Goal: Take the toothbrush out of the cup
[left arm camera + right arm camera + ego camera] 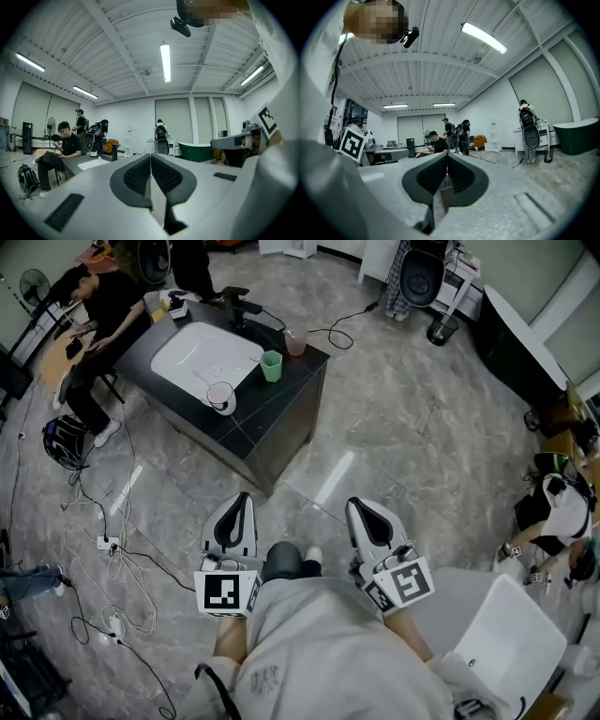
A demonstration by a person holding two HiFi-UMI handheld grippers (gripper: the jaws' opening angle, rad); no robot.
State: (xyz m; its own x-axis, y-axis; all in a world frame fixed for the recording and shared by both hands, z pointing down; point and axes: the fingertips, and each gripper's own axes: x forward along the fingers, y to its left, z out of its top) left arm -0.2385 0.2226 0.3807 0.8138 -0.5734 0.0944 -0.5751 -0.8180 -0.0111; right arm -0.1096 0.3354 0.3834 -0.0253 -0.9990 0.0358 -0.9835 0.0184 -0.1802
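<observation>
You hold both grippers level at your waist, side by side and apart, pointing across the floor toward the dark counter (286,423), which stands well clear of them. The left gripper (241,501) has its jaws pressed together with nothing between the pads, and the right gripper (362,507) is closed and empty in the same way. On the counter, a clear cup (221,397) stands near the edge closest to you, just beside the white basin (202,351). A thin pale stick that looks like the toothbrush (206,383) leans out of that cup, its long axis slanting away from you over the basin's rim. It is too small to tell which end carries the bristles. A green cup (271,366) stands beside the basin toward the counter's right corner, and a pinkish cup (296,343) sits at that corner. You cannot make out what either one holds.
</observation>
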